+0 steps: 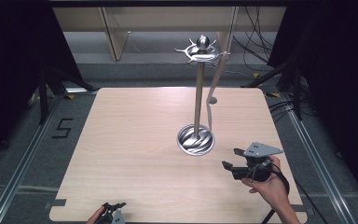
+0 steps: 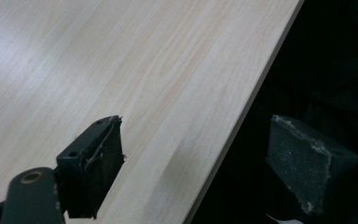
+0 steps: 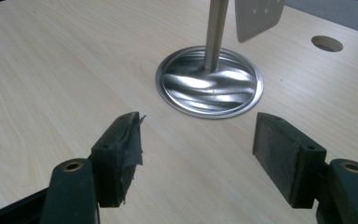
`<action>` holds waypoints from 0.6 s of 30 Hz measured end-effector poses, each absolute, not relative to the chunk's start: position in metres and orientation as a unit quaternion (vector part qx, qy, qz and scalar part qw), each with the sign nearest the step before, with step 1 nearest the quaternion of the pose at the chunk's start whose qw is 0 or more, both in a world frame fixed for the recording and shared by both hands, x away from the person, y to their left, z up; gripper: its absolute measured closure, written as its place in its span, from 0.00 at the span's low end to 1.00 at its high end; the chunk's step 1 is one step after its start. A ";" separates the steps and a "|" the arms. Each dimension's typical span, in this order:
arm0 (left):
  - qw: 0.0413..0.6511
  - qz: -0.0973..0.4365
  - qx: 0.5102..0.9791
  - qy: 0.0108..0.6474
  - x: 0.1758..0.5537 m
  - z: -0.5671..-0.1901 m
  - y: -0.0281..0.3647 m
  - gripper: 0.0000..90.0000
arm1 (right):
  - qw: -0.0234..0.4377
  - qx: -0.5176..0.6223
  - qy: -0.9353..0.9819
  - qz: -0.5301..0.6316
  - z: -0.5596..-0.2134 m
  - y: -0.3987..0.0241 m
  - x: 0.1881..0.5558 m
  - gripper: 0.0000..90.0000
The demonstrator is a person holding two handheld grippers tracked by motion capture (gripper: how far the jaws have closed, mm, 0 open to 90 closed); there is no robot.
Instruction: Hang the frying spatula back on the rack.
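Left gripper (image 1: 113, 211) sits low at the table (image 1: 121, 140) front edge, jaws wide and holding nothing, looks parked out of the way. Stand (image 1: 196, 139) is mid-table with a spatula (image 1: 213, 88) hanging off its top rack, and the right gripper (image 1: 229, 162) just beside the base is wide and empty too, probably lining up

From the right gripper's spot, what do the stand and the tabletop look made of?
The stand looks like polished metal, probably steel: its rippled round base and pole throw bright mirror-like highlights. The tabletop looks like pale wood or wood-look laminate, matte, with printed-looking grain; which one can't be told.
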State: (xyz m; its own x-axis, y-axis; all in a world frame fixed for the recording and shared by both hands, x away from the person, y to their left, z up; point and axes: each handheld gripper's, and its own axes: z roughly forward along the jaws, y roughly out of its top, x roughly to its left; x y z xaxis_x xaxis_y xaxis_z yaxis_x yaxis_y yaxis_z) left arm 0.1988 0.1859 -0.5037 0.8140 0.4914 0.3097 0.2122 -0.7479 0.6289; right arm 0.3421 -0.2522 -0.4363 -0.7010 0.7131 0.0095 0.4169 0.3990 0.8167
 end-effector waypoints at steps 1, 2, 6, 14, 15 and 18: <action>0.297 0.235 0.905 0.193 0.199 -0.503 0.186 0.20 | 0.175 0.349 0.816 0.427 -0.438 -0.252 0.341 0.37; 0.296 0.242 0.904 0.193 0.198 -0.502 0.186 0.20 | 0.178 0.340 0.819 0.427 -0.438 -0.253 0.341 0.37; 0.299 0.243 0.902 0.194 0.199 -0.501 0.187 0.20 | 0.177 0.338 0.816 0.433 -0.442 -0.254 0.338 0.37; 0.297 0.244 0.902 0.195 0.199 -0.502 0.187 0.20 | 0.141 0.349 0.812 0.447 -0.456 -0.255 0.328 0.36; 0.297 0.244 0.902 0.195 0.199 -0.502 0.187 0.20 | 0.136 0.356 0.813 0.441 -0.456 -0.255 0.325 0.36; 0.298 0.244 0.902 0.195 0.199 -0.502 0.187 0.20 | 0.136 0.362 0.810 0.441 -0.460 -0.256 0.321 0.36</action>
State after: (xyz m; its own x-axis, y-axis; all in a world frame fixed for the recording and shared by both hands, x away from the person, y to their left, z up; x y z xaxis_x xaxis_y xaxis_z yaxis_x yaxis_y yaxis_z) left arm 0.1987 0.1873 -0.5017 0.8044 0.4976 0.3247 0.2062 -0.7463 0.6329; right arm 0.3215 -0.2558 -0.4597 -0.7014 0.7059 0.0986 0.4658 0.3492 0.8131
